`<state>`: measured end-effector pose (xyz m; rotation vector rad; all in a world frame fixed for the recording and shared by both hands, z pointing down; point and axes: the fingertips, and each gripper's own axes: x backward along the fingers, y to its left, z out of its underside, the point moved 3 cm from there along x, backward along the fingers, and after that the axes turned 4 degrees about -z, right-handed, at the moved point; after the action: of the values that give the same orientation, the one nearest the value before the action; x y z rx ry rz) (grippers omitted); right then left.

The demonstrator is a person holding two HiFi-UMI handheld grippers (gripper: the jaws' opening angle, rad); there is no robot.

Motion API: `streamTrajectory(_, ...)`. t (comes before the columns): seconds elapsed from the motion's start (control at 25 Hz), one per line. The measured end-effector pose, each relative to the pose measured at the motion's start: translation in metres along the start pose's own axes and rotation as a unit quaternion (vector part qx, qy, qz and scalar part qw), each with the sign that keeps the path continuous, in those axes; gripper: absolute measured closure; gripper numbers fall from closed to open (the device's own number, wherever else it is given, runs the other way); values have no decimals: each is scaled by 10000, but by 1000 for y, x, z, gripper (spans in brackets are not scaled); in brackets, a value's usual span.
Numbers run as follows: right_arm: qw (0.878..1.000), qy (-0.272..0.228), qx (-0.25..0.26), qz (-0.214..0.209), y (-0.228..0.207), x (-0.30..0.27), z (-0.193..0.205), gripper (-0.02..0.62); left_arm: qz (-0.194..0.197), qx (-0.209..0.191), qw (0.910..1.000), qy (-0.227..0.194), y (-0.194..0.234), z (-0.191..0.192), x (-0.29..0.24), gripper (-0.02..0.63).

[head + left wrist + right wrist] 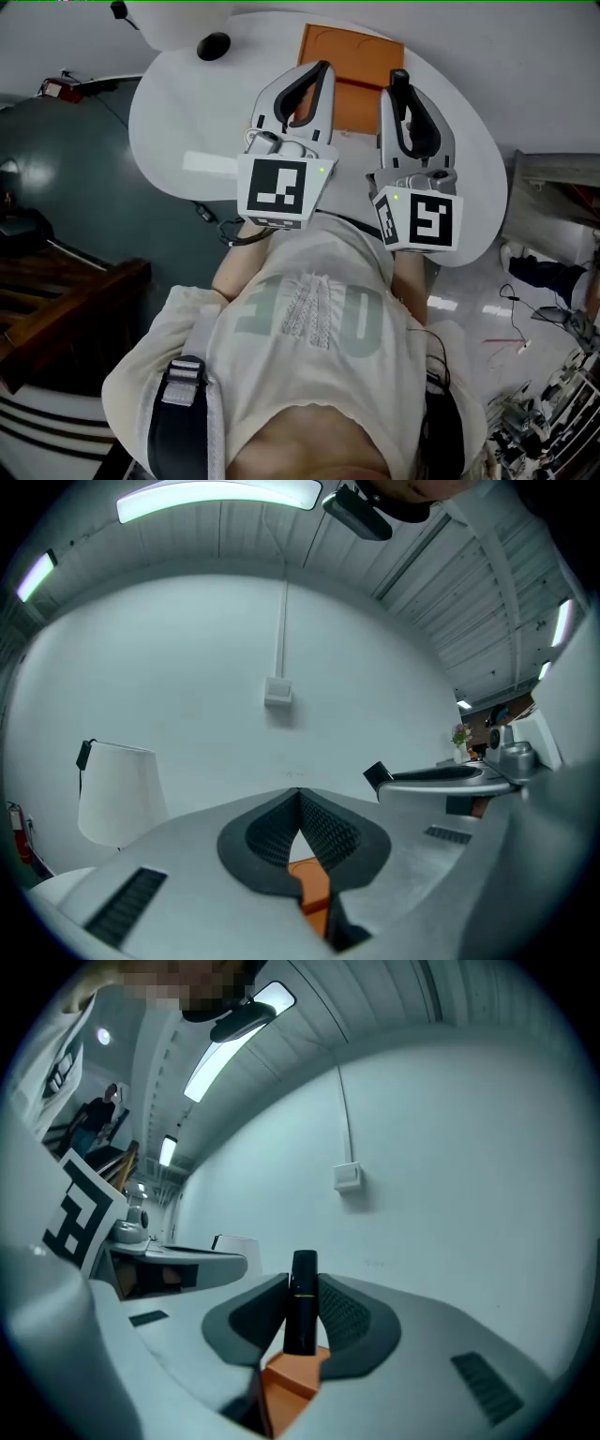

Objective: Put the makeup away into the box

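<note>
Nearby, blk blob (214, 45) on table (178, 112), left of box (349, 56).

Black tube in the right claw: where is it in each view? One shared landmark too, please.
Head view: the black tube pokes from the tip of the right claw, upper right of centre, beside the orange box.
Left gripper view: probably the small black end at mid right; hard to confirm.
Right gripper view: upright at centre, pinched between the jaws.
Landmark: the orange box, seen just below the jaws in both gripper views.
</note>
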<state>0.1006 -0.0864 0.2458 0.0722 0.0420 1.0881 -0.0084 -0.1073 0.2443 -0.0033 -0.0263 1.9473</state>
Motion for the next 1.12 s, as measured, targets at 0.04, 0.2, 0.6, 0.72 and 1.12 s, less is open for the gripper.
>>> streamTrajectory(0.04,10000,27,-53,-80,6,-2,2,492,-5,25,10000,16,2,1,2,600)
streamTrajectory(0.2,9991,84,-282,-289,14,-9,7,492,-132,75,9999,49,12,4,7,600)
streamTrajectory(0.6,9718,1449,-59,-1861,39,-70,75,492,-645,242,9976,115,50,15,18,600)
streamTrajectory(0.72,9373,2154,122,-2738,50,-87,111,492,-873,402,9952,167,62,22,27,600)
streamTrajectory(1.12,7777,4354,1345,-4330,69,-108,240,491,-1377,500,9888,300,100,38,36,600)
